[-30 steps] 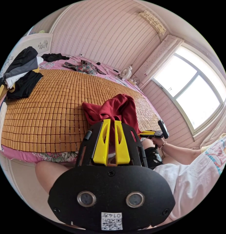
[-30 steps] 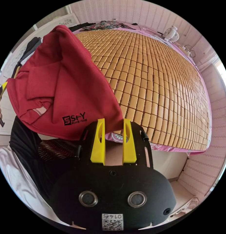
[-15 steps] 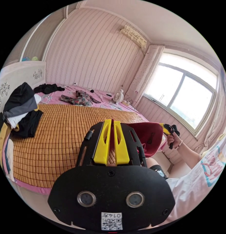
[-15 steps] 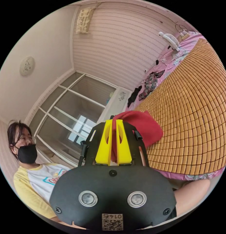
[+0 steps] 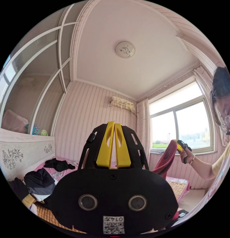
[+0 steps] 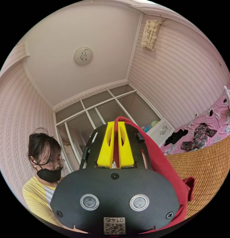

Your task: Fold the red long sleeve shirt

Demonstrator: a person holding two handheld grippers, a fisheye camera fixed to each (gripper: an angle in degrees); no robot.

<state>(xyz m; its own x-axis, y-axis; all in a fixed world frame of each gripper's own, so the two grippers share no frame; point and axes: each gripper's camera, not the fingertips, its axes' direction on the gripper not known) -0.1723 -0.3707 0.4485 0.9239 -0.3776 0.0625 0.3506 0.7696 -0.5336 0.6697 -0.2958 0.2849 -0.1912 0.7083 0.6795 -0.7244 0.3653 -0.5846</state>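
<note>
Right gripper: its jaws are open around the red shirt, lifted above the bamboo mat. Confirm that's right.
Not quite. In the right gripper view the right gripper has its jaws shut on the red shirt, not open around it. The rest holds: the shirt is lifted above the bamboo mat.

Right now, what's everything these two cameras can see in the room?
Red shirt: one, held up above the bed.
Bamboo mat: one, tan, on the bed.
Floral garment: one, dark patterned, on the pink sheet.
Black garment: one, by the headboard.
Clothes pile: one, black, grey, white, bed's corner.
Fan: one, white, far bedside.
Ceiling lamp: one, white.
Window: one, bright.
Person: one, yellow-sleeved top.
Right tongs: yellow, shut on shirt.
Left tongs: yellow, closed.
</note>
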